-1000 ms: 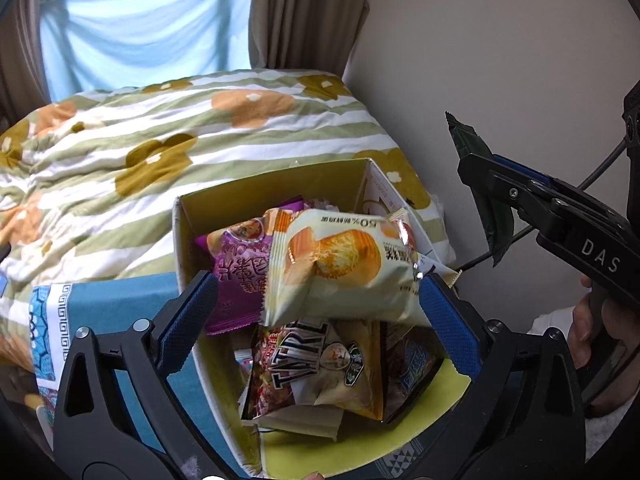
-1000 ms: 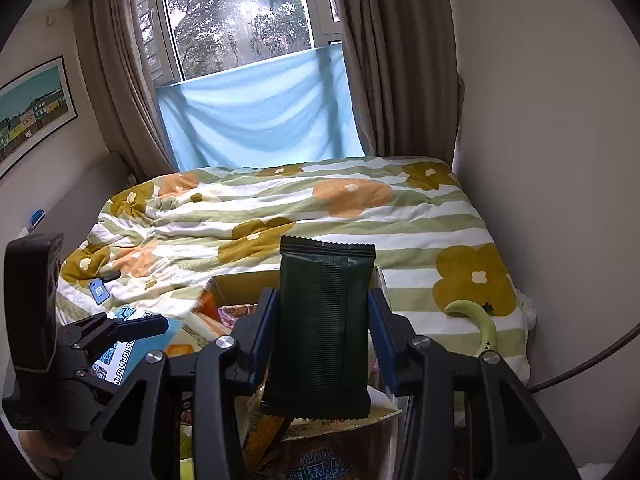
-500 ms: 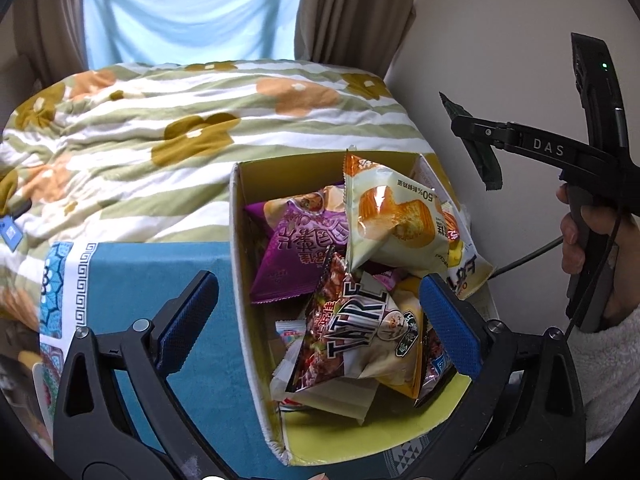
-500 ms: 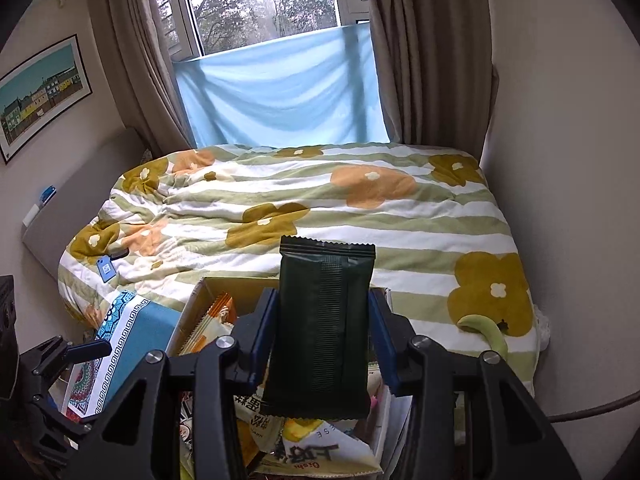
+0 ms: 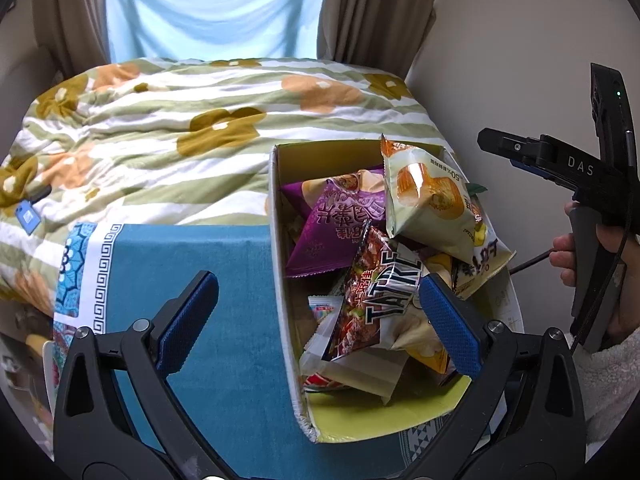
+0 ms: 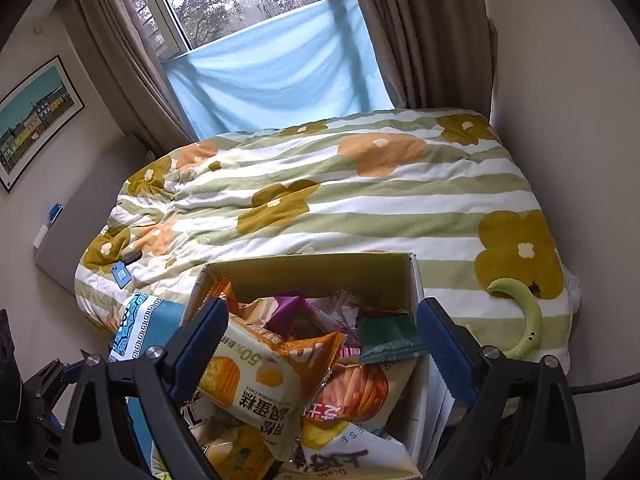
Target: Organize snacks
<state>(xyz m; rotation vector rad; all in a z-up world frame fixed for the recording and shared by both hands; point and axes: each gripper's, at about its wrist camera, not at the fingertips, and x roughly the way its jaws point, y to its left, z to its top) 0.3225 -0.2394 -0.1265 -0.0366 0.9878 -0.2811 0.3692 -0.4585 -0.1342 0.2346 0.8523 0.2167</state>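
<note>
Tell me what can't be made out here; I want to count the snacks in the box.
- Lower packets in the box: both views, buried under the purple bag and cake bag.
- Dark green packet: right view, partly under other packets; label unreadable.
- Box's near end: right view, cut off by the frame edge and right gripper.

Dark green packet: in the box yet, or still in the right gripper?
In the box. The dark green packet lies on the other snacks inside the cardboard box; the right gripper has just opened, nothing between its jaws.
</note>
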